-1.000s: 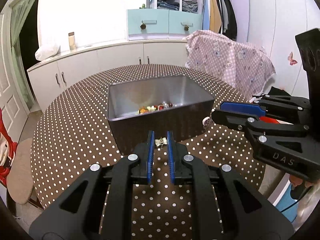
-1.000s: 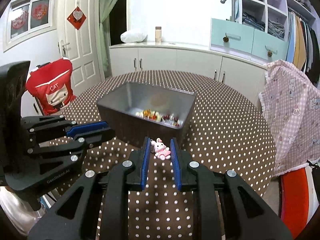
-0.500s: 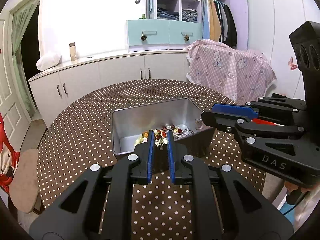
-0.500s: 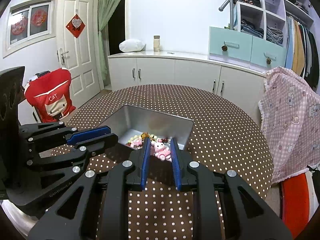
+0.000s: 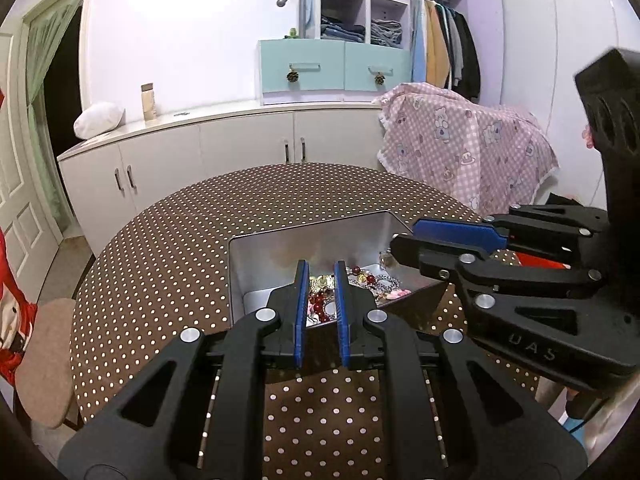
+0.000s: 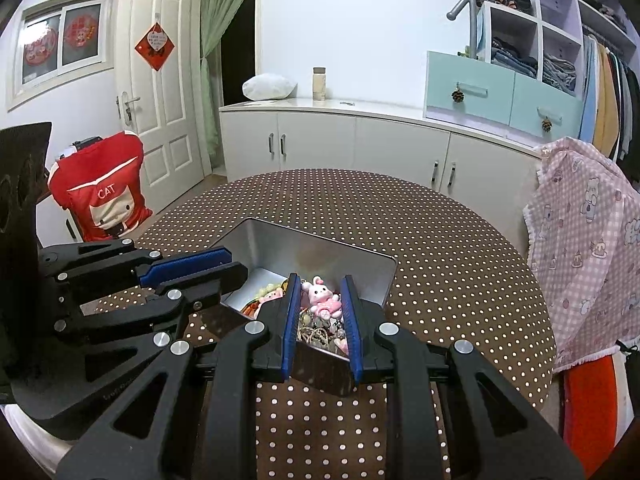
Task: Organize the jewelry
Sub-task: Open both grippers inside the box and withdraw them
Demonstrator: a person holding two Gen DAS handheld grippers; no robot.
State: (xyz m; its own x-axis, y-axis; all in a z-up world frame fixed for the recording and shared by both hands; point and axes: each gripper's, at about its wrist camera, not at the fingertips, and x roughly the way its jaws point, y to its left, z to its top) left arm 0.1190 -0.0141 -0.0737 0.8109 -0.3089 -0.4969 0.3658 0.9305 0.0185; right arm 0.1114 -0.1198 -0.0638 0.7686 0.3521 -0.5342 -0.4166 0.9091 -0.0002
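Carrying two pieces over metal tin [image 6: 320, 246] for dropping among jewellery: left gripper [image 5: 321, 280] pinching gold trinket [image 5: 321, 281], seemingly a brooch; right gripper [image 6: 320, 300] clamping pink bunny charm [image 6: 323, 300].

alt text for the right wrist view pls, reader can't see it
The right gripper holds a small pink bunny charm in its jaws above an open metal tin of jewelry on a brown polka-dot table. The left gripper reaches over the tin's left edge.
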